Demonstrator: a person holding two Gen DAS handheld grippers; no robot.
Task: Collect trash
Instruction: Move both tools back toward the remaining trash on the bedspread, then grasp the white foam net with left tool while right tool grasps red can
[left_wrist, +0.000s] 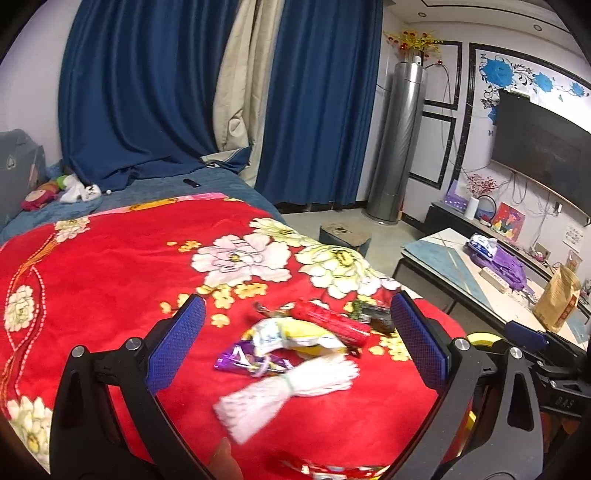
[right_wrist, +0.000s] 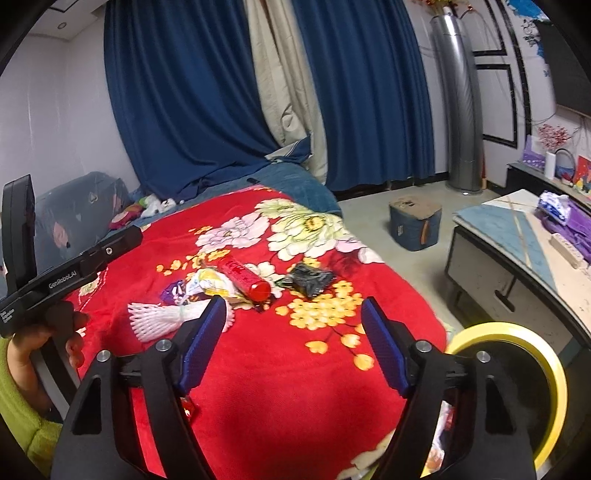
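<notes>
Left wrist view shows our left gripper (left_wrist: 297, 345) spread wide and empty above the red blanket (left_wrist: 110, 280), with the trash in a loose heap between its fingers: a white foam net (left_wrist: 288, 391), a purple wrapper (left_wrist: 247, 360), a yellow and white bag (left_wrist: 295, 338), a red tube (left_wrist: 332, 319) and a dark packet (left_wrist: 373, 314). From the right wrist we see our right gripper (right_wrist: 293, 345) parted too, nothing between its pads, just short of that heap, a yellow-rimmed bin (right_wrist: 532, 343) beside it.
</notes>
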